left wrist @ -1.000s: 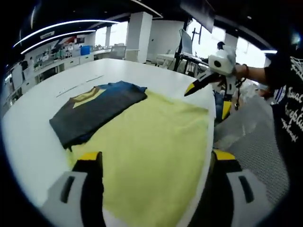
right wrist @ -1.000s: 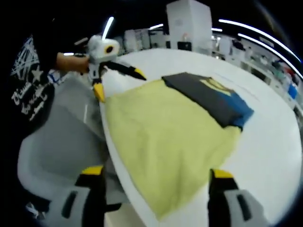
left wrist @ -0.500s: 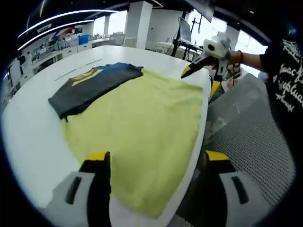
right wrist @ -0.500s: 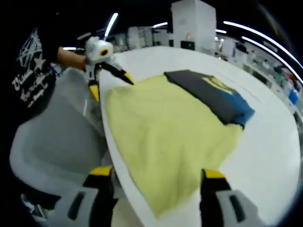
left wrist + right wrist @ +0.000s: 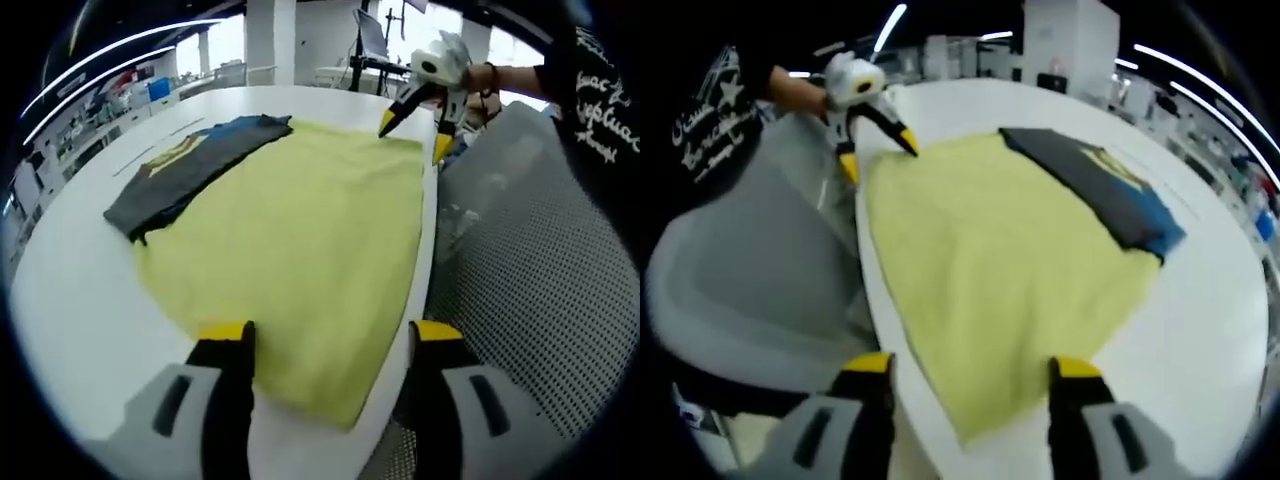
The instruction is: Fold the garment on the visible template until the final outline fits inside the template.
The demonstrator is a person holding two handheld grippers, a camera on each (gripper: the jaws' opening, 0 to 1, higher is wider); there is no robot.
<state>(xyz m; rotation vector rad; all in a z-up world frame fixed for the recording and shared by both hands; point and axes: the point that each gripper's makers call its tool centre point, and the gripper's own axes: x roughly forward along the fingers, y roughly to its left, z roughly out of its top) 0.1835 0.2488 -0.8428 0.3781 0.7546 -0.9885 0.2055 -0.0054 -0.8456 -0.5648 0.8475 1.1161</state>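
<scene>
While both grippers, left [image 5: 325, 345] and right [image 5: 970, 375], are hanging with jaws apart, each is needing a near corner of the yellow garment [image 5: 290, 230] pinched evenly.

Left claw [image 5: 330, 345] open over yellow cloth [image 5: 300, 230] corner.

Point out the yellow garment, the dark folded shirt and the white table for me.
yellow garment [image 5: 300, 230]: left gripper view, middle of the spread cloth.
dark folded shirt [image 5: 175, 175]: left gripper view, on its grey body beside the yellow collar.
white table [image 5: 1210, 320]: right gripper view, bare top past the garment's edge.
</scene>
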